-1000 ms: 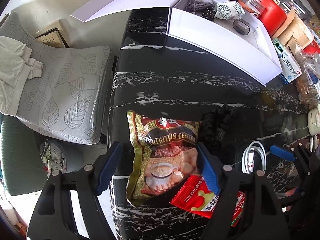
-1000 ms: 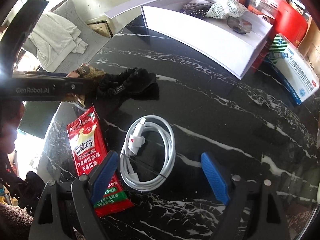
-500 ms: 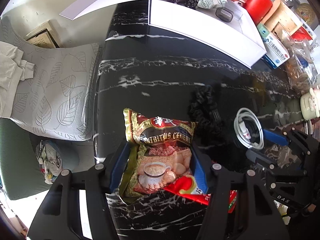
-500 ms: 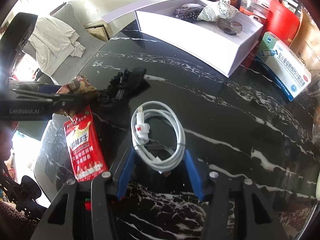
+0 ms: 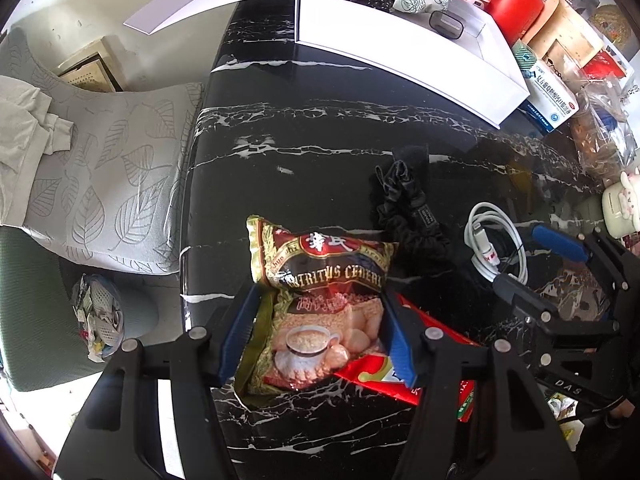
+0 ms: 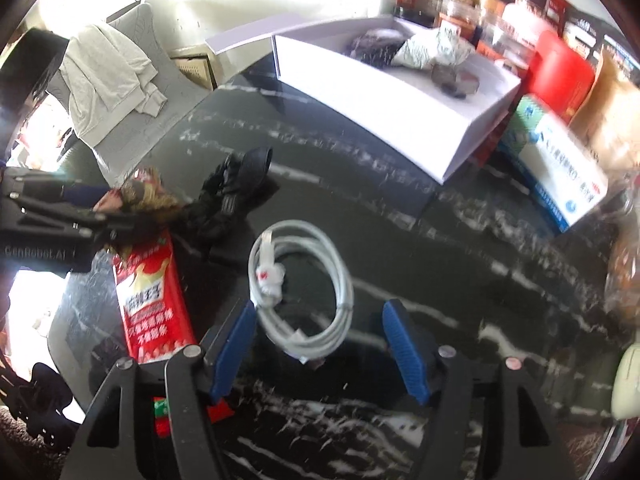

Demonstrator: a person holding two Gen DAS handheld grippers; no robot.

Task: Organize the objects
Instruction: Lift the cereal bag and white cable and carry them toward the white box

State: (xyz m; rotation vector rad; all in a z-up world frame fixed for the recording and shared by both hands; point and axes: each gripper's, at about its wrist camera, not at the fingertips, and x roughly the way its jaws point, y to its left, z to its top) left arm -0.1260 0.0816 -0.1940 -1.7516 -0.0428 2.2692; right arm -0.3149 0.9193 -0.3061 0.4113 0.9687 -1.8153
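A cereal bag [image 5: 320,300] lies on the black marble table, and my left gripper [image 5: 318,336] is shut on it, blue pads pressing both sides. A red snack packet [image 5: 432,360] lies partly under the bag. Beside them sits a black scrunchie [image 5: 408,208]. In the right wrist view, which is blurred, a coiled white cable [image 6: 304,280] lies between the fingers of my right gripper [image 6: 320,344]. Its jaws are opening, and the right pad stands clear of the coil. The white box [image 5: 400,40] at the back holds a few small items.
A blue-and-white medicine box [image 6: 560,172] and a red container [image 6: 560,76] crowd the back right. A cream mug [image 5: 620,208] stands at the right. Left of the table's edge is a leaf-patterned cushion [image 5: 112,168] with a pale garment on it.
My left jaws have closed from wide onto the cereal bag. The right jaws closed in around the cable, then spread apart again, and the right view has tilted.
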